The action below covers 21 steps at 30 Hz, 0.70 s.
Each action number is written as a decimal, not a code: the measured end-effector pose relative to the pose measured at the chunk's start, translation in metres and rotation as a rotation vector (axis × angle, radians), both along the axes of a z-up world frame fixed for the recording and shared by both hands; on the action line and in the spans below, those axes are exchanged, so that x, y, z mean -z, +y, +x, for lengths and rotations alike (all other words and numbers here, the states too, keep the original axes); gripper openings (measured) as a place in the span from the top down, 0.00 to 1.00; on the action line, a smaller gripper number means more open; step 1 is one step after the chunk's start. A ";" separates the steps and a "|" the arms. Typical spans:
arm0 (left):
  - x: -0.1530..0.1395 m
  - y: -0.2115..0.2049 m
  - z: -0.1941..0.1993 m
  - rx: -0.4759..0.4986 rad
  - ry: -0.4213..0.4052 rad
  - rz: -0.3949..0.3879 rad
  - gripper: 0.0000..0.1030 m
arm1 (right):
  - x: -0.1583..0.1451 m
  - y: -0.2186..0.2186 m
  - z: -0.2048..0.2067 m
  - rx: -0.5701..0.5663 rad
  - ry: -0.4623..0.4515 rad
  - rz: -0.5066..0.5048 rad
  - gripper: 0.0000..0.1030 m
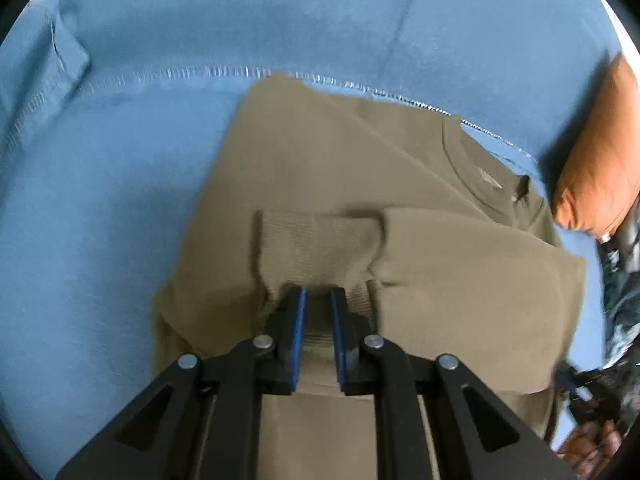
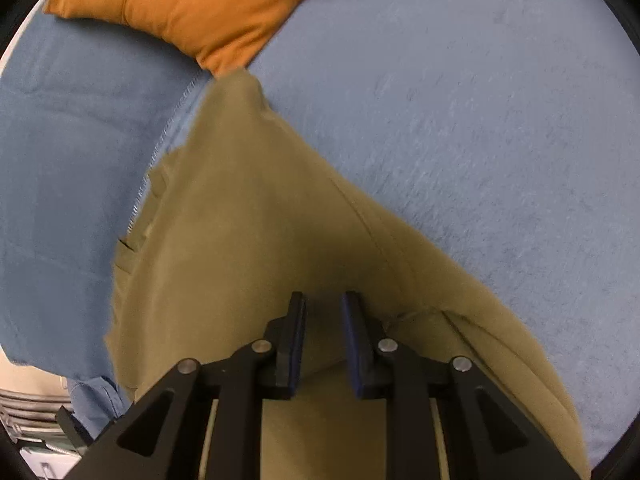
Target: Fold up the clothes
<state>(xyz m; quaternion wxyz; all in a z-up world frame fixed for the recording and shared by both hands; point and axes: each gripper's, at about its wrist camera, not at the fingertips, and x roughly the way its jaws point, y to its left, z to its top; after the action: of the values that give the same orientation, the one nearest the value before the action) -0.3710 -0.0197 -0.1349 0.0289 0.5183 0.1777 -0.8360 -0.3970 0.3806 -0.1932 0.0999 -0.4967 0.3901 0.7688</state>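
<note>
Both grippers' fingers [image 1: 297, 320] [image 2: 298, 320] narrowly parted, angled downward.

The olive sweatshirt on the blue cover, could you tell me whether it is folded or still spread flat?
Partly folded: the olive sweatshirt has a ribbed cuff laid across its body and overlapping layers near the collar.

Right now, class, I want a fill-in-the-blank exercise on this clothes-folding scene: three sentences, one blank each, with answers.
1. The olive knit sweater lies on a ____ fabric cover.
2. The cushion beside it is ____.
3. The left gripper fingers close on the sweater's ribbed ____.

Answers: blue; orange; cuff
</note>
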 end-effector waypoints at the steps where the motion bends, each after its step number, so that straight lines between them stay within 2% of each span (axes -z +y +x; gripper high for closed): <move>1: -0.008 0.004 0.000 0.009 0.028 -0.009 0.88 | -0.008 0.000 0.000 -0.006 0.020 0.021 0.82; 2: -0.014 0.009 0.000 0.021 0.051 -0.018 0.86 | -0.012 0.000 0.000 -0.014 0.028 0.035 0.82; 4: -0.004 0.023 -0.007 0.073 0.009 -0.044 0.78 | 0.000 0.001 -0.003 -0.042 -0.032 0.006 0.78; 6: 0.019 0.028 -0.015 0.111 -0.067 -0.034 0.73 | 0.017 0.006 -0.001 -0.049 -0.069 -0.086 0.78; 8: 0.010 0.026 -0.018 0.074 -0.048 -0.041 0.72 | 0.006 0.011 0.000 -0.044 -0.066 -0.094 0.78; 10: -0.007 0.017 -0.012 0.032 -0.021 0.040 0.74 | -0.022 0.018 0.010 -0.030 -0.003 -0.087 0.78; 14: -0.047 0.007 0.025 0.022 0.084 0.036 0.73 | -0.089 0.030 0.045 -0.077 0.172 0.055 0.78; 16: -0.050 -0.004 0.056 0.005 0.077 0.042 0.73 | -0.104 0.035 0.069 -0.094 0.206 0.104 0.78; 21: -0.048 -0.038 0.132 -0.010 0.044 0.053 0.73 | -0.088 0.047 0.156 -0.157 0.165 0.165 0.78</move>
<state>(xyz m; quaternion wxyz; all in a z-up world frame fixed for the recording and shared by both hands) -0.2387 -0.0578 -0.0865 0.0154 0.4994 0.2033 -0.8420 -0.2414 0.4276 -0.1053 0.0476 -0.4511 0.2924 0.8419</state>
